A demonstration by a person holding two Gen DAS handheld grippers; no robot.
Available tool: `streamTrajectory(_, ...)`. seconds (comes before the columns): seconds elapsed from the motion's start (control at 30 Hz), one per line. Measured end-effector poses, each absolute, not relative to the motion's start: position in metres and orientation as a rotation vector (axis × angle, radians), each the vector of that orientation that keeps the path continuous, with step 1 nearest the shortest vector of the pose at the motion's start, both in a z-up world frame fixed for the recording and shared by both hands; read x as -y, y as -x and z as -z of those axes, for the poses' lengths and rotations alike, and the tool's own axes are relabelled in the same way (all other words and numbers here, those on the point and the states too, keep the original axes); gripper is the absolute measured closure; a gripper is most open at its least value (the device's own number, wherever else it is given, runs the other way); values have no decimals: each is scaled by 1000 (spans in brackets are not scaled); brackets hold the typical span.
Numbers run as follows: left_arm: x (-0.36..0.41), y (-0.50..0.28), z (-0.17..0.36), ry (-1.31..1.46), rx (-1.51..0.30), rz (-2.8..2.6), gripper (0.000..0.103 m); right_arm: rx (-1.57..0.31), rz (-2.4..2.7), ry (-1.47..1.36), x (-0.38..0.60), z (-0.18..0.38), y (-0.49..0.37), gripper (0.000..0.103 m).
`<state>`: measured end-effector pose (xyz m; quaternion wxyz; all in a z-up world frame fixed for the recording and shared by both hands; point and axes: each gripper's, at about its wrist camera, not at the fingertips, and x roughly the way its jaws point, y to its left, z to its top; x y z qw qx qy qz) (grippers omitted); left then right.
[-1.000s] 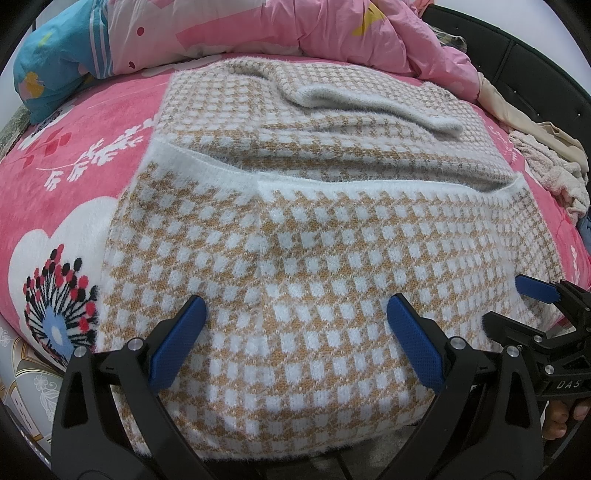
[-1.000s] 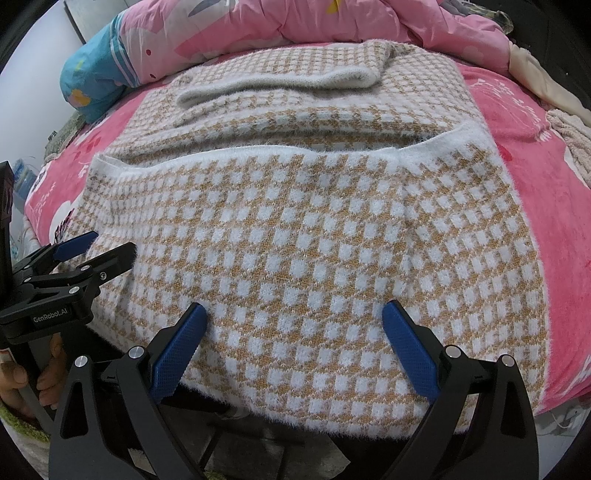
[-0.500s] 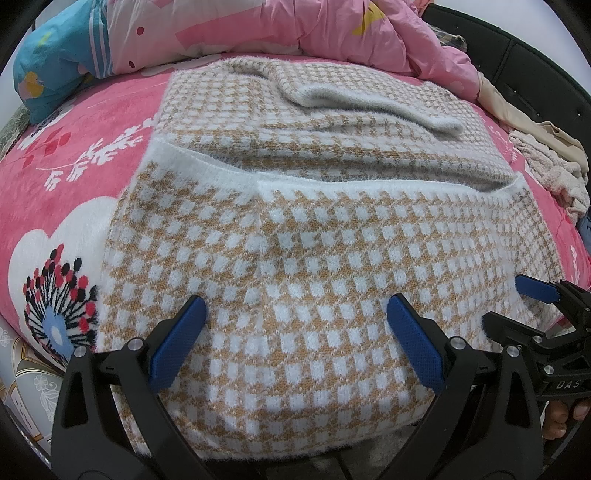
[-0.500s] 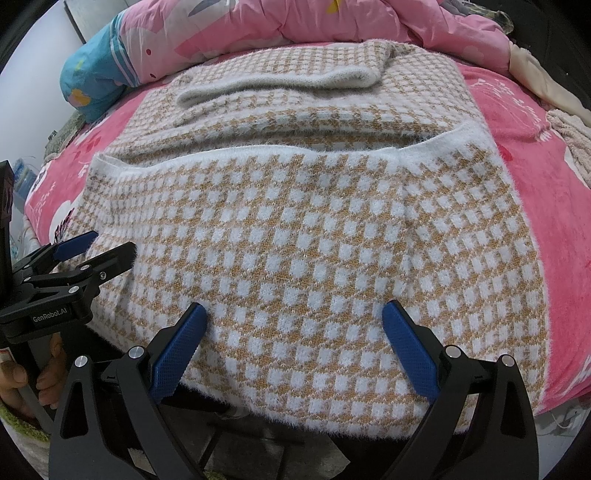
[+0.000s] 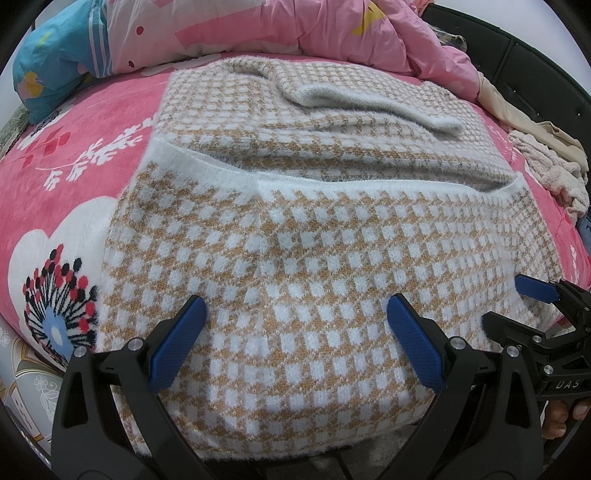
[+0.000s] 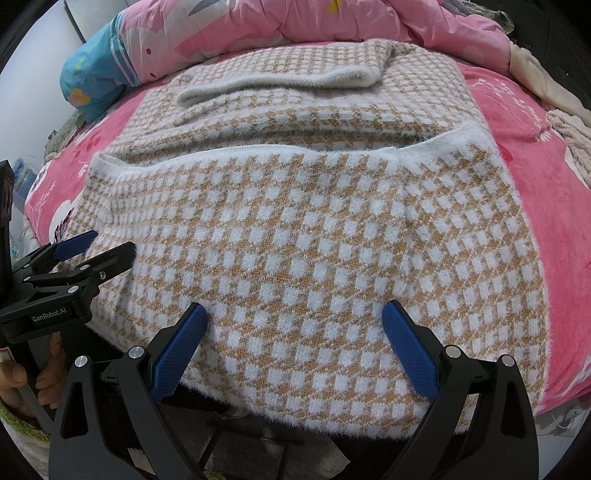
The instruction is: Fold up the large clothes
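A tan and white checked knit sweater (image 5: 314,229) lies flat on the pink bed, its lower part folded up over the body, with a white hem band across the middle and a sleeve folded across the far part. It also fills the right wrist view (image 6: 295,229). My left gripper (image 5: 295,325) is open and empty over the near fold. My right gripper (image 6: 293,328) is open and empty over the same near edge. The right gripper shows at the right of the left wrist view (image 5: 517,306), and the left gripper at the left of the right wrist view (image 6: 99,247).
The pink flowered bedspread (image 5: 74,177) surrounds the sweater. A pink quilt (image 5: 258,26) and a blue pillow (image 5: 48,66) lie at the far side. Beige and pale clothes (image 5: 546,162) are heaped at the right. The bed's near edge runs just below the grippers.
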<state>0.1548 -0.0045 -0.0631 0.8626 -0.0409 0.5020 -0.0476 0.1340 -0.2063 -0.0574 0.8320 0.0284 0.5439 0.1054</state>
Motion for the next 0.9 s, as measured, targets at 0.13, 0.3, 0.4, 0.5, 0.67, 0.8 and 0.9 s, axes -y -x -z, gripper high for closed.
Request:
streamTrajectory(0.13, 4, -154, 63, 84, -1047, 103, 8, -1153, -224, -60, 206, 57, -134, 9)
streamTrajectory(0.3, 2, -140, 55, 97, -975, 133, 8, -1152, -233, -66, 205, 58, -132, 9)
streamTrajectory(0.4, -4, -119, 39, 98, -868, 158, 8, -1154, -239, -66, 208, 57, -129, 9)
streamTrajectory(0.5, -17, -96, 27, 79, -774, 152, 8, -1155, -249, -68, 213, 55, -129, 10)
streamTrajectory(0.67, -60, -74, 28, 143, -723, 147, 23, -1141, -269, -65, 221, 54, -123, 9)
streamTrajectory(0.8, -83, -90, 33, 195, -767, 138, 36, -1136, -284, -66, 226, 54, -114, 9)
streamTrajectory(0.9, -99, -108, 33, 249, -782, 138, 41, -1142, -298, -64, 230, 53, -113, 10)
